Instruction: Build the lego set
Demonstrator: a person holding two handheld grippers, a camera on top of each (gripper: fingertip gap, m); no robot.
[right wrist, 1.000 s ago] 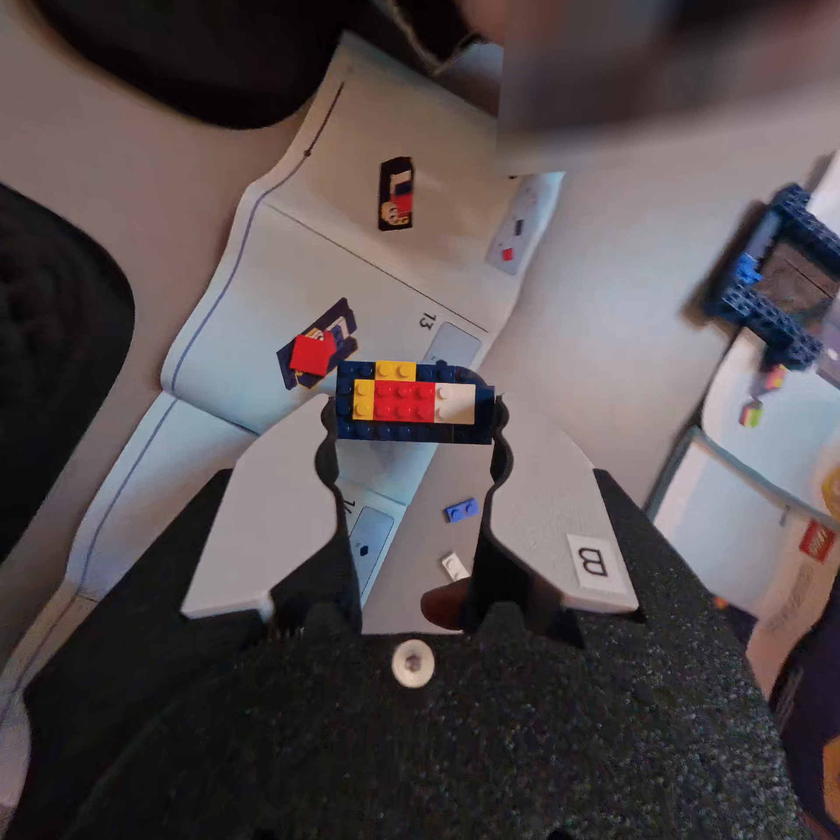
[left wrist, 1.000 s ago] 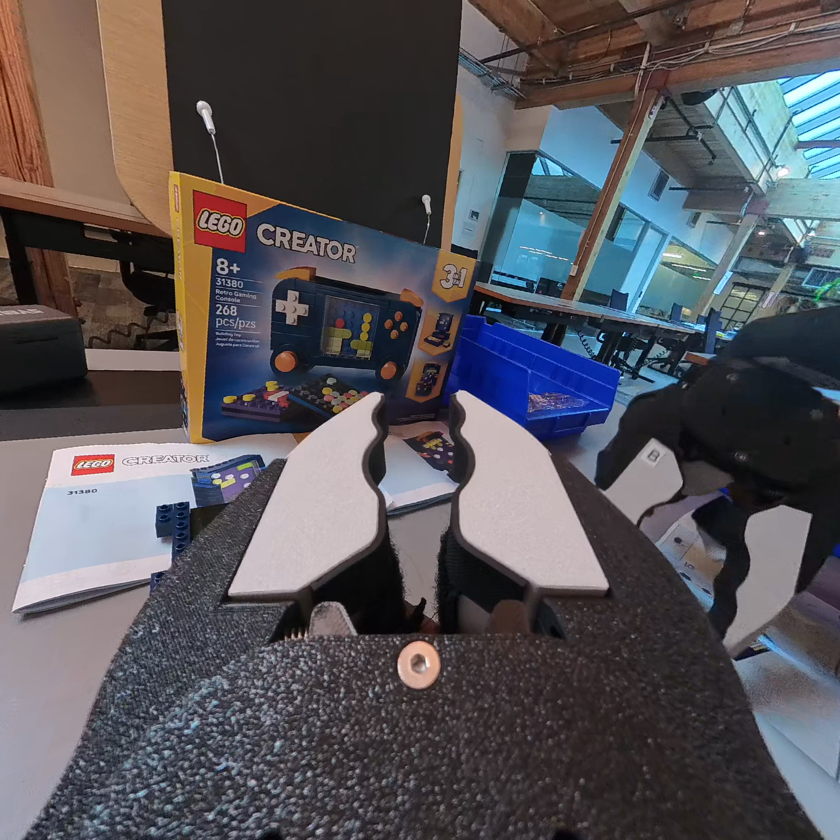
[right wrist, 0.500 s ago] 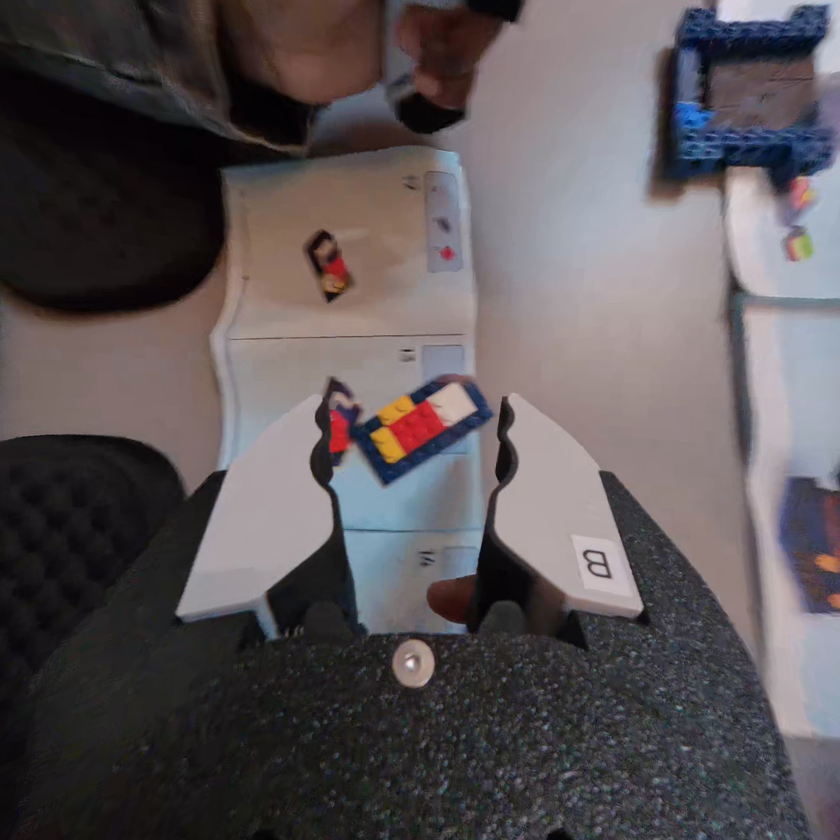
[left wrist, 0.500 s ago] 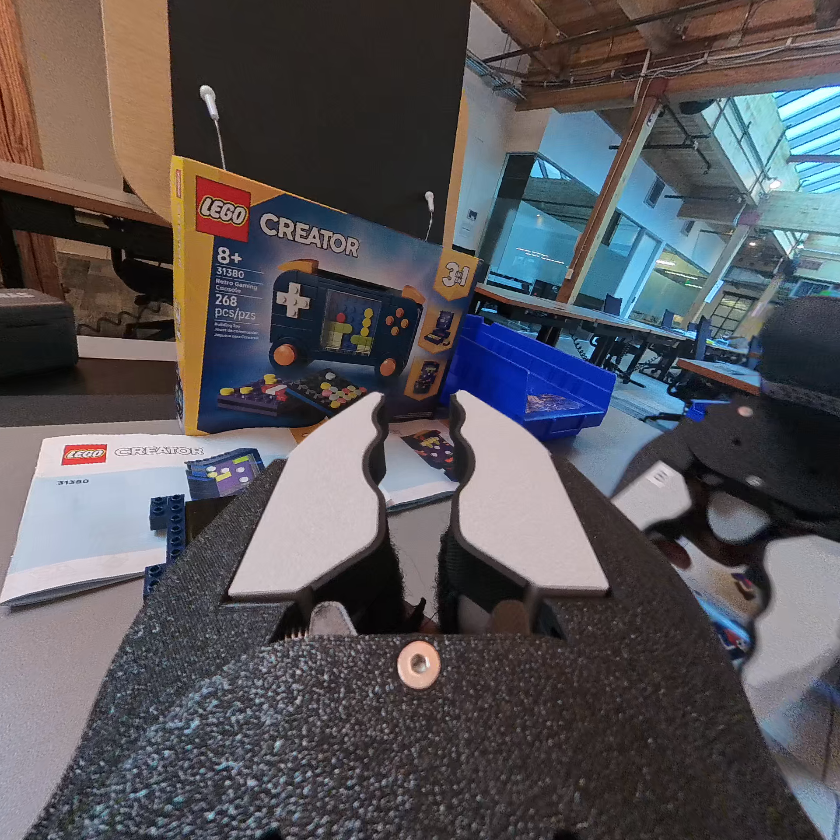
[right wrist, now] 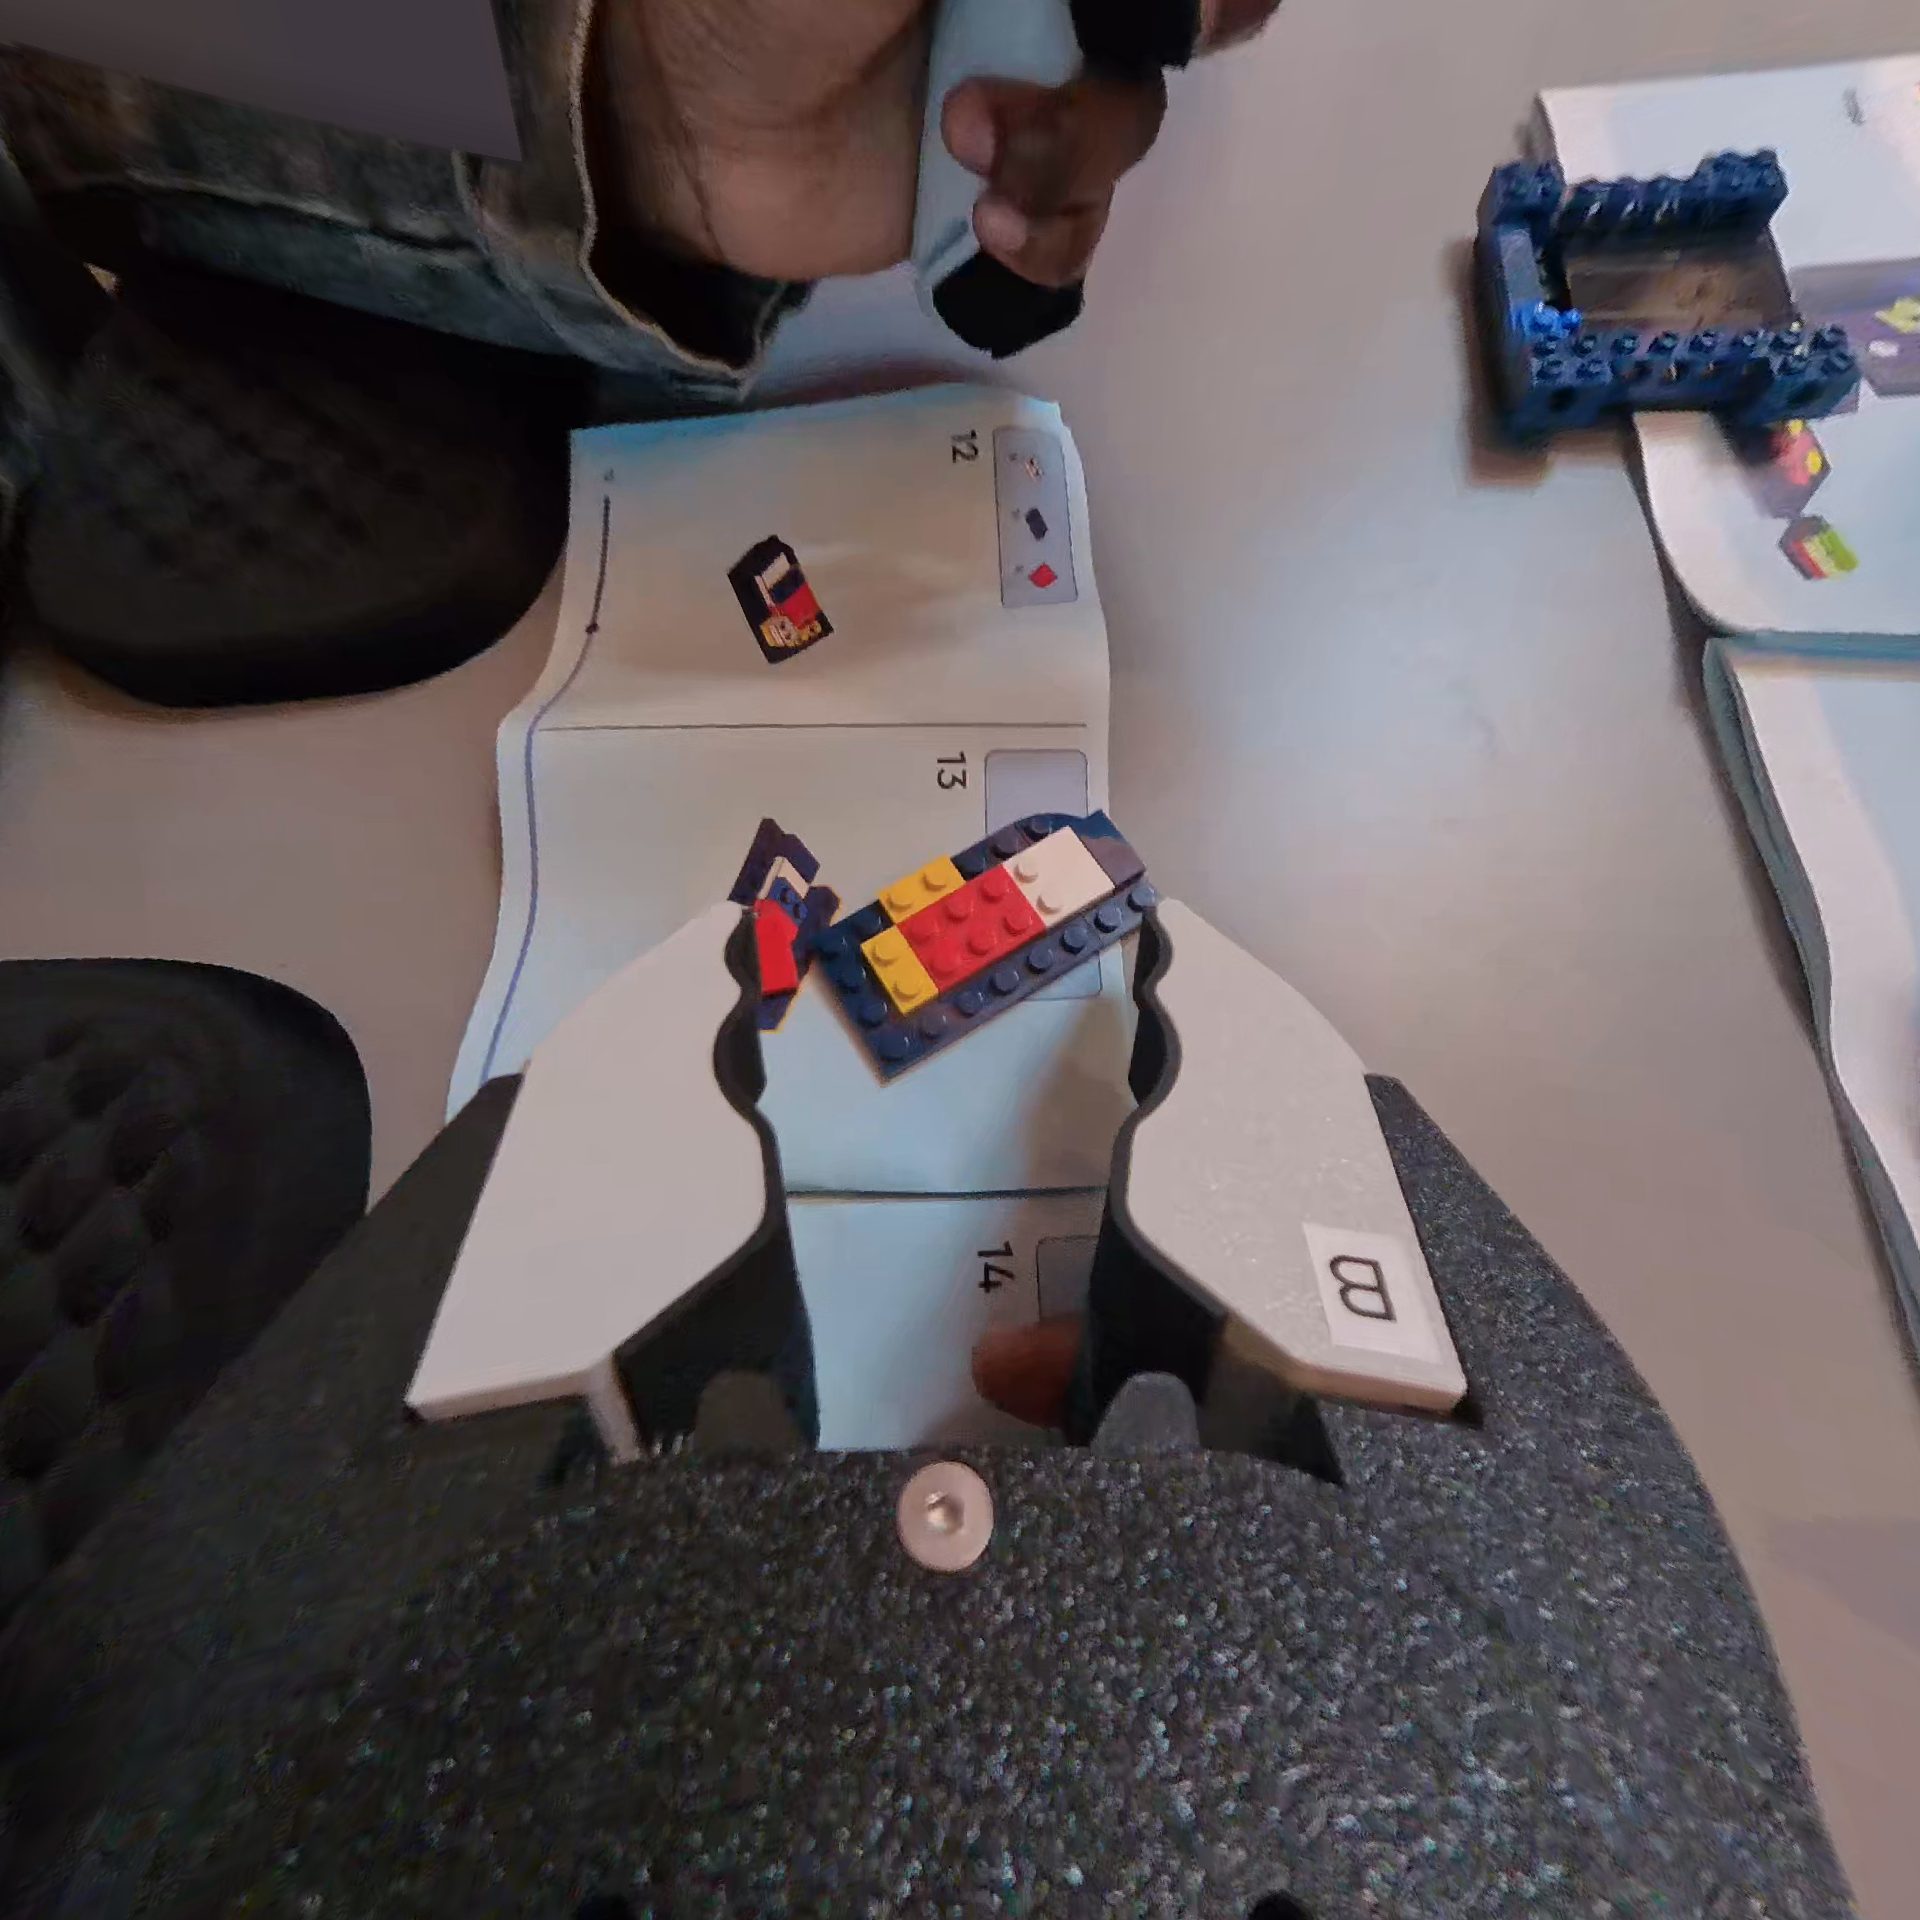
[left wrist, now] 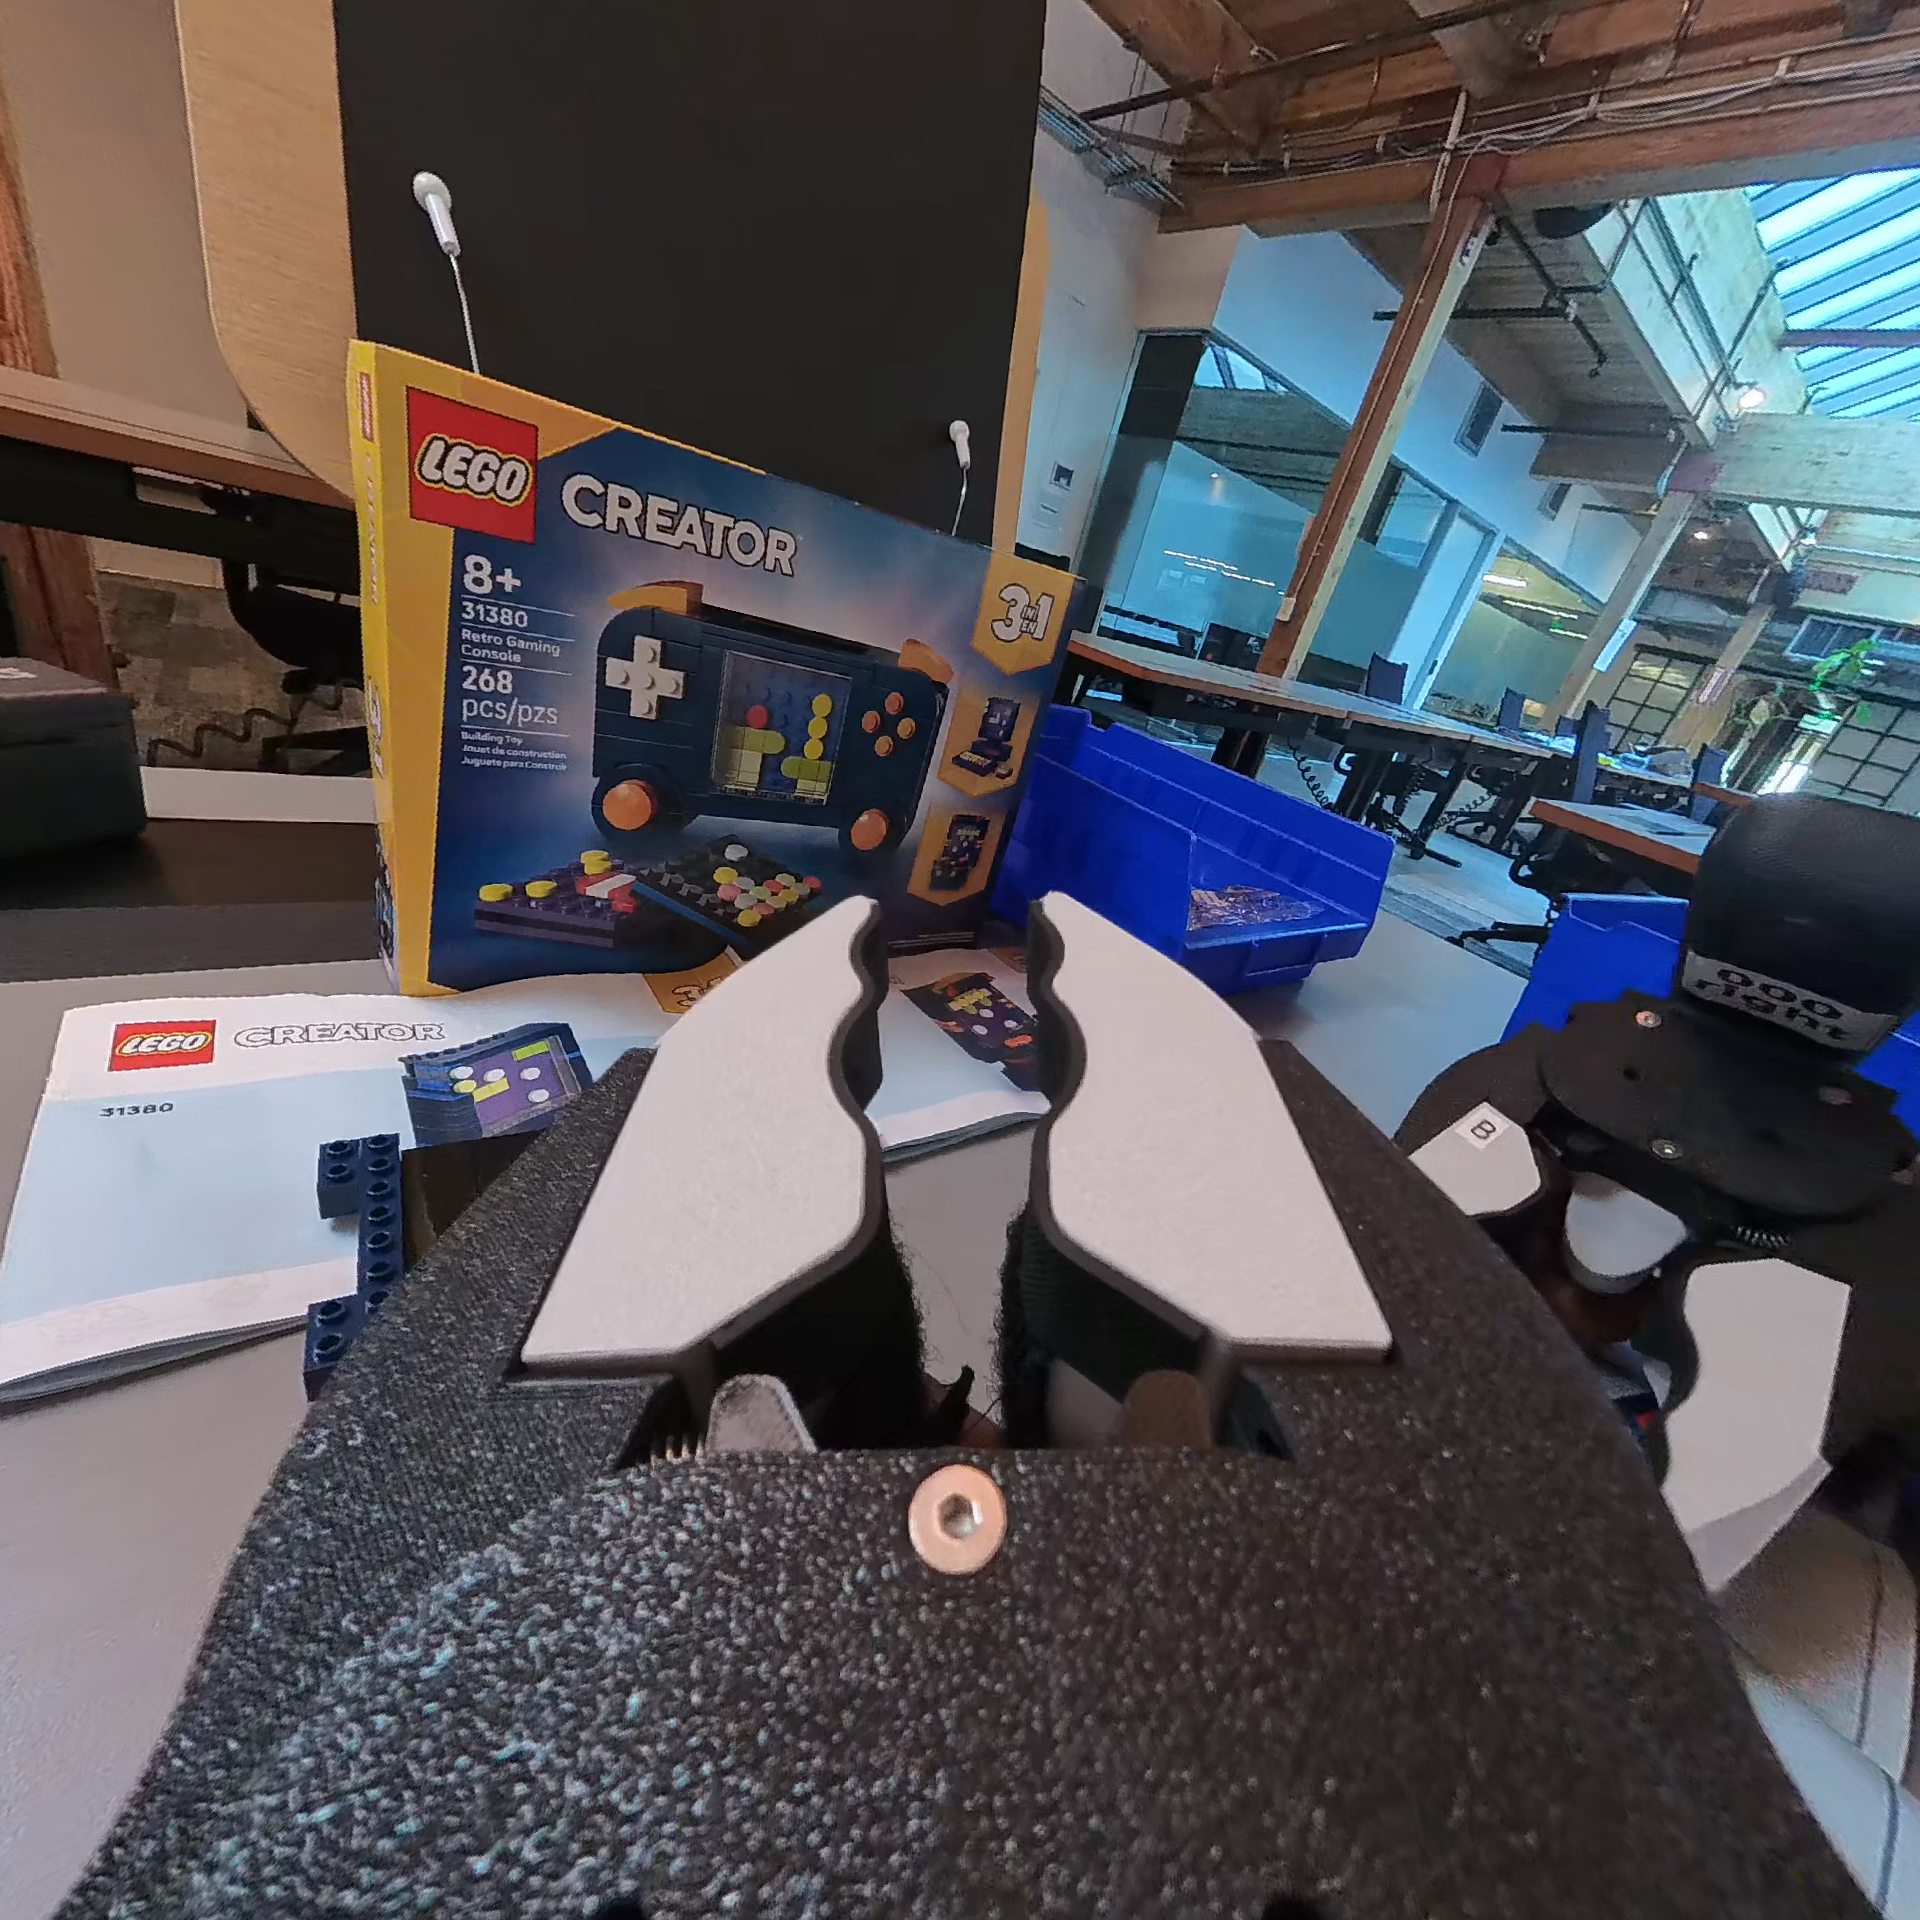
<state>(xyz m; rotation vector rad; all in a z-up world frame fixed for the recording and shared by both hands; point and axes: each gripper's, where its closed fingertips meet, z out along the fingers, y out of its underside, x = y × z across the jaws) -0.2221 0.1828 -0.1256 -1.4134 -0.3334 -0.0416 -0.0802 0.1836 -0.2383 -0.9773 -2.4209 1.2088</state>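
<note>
My right gripper (right wrist: pixel 943 914) is open and points down at an open instruction booklet (right wrist: pixel 831 644). A dark blue brick plate (right wrist: pixel 977 935) with yellow, red and white bricks on top lies tilted on the booklet between the fingers. Its right end is at the right fingertip (right wrist: pixel 1195 966); the left fingertip stands clear of it. A small red piece (right wrist: pixel 774 956) lies beside the left fingertip. My left gripper (left wrist: pixel 954 914) is open with nothing between its fingers, held above the table. The right gripper also shows in the left wrist view (left wrist: pixel 1621 1278), low at the right.
A toy brick box (left wrist: pixel 707 675) stands at the back, with a blue bin (left wrist: pixel 1195 842) beside it. A closed booklet (left wrist: pixel 208 1174) lies at the left with a dark blue brick frame (left wrist: pixel 364 1226) on it; the frame also shows in the right wrist view (right wrist: pixel 1652 301). A person's hand (right wrist: pixel 790 135) is at the top. There is about 20 centimeters between the tips of the two grippers.
A second ago the brick plate sat straight across my right fingertips. The fingers opened a little and the plate now lies tilted on the booklet. The right gripper turned; the left barely moved.
</note>
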